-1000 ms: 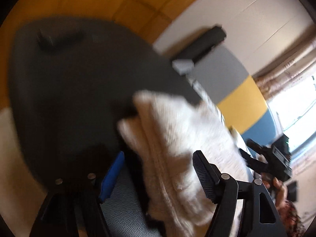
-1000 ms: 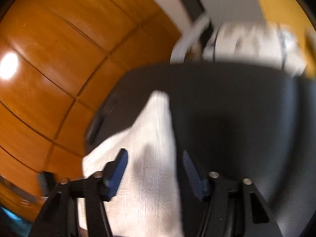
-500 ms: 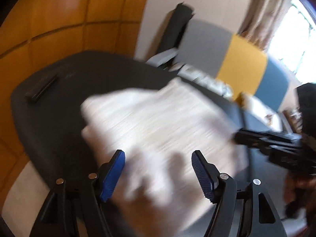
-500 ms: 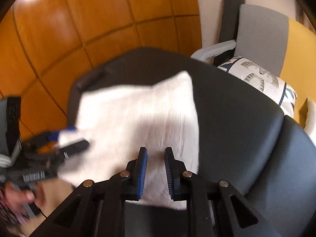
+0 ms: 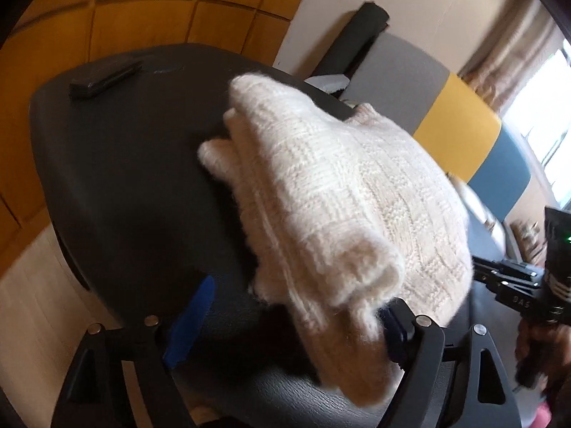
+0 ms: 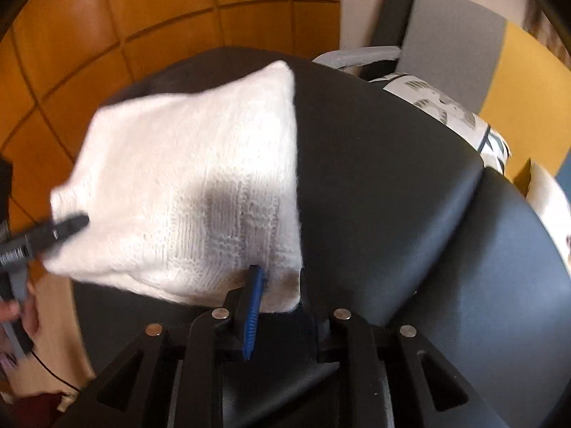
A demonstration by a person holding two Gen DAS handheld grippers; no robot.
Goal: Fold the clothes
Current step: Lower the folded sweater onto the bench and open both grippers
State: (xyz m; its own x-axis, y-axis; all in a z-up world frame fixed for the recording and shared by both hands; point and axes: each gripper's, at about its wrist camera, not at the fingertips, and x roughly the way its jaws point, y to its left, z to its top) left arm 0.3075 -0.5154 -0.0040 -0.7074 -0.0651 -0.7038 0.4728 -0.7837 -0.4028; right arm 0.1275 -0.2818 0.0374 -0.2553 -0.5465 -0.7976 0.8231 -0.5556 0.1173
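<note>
Pinching the folded white knit sweater (image 6: pixel 185 192) corner between right jaws, steadying the fold. Spreading left jaws around its near edge, releasing.

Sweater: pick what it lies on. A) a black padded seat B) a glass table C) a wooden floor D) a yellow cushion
A: the folded white sweater rests on the black padded seat; the wooden panels are only behind it.
</note>
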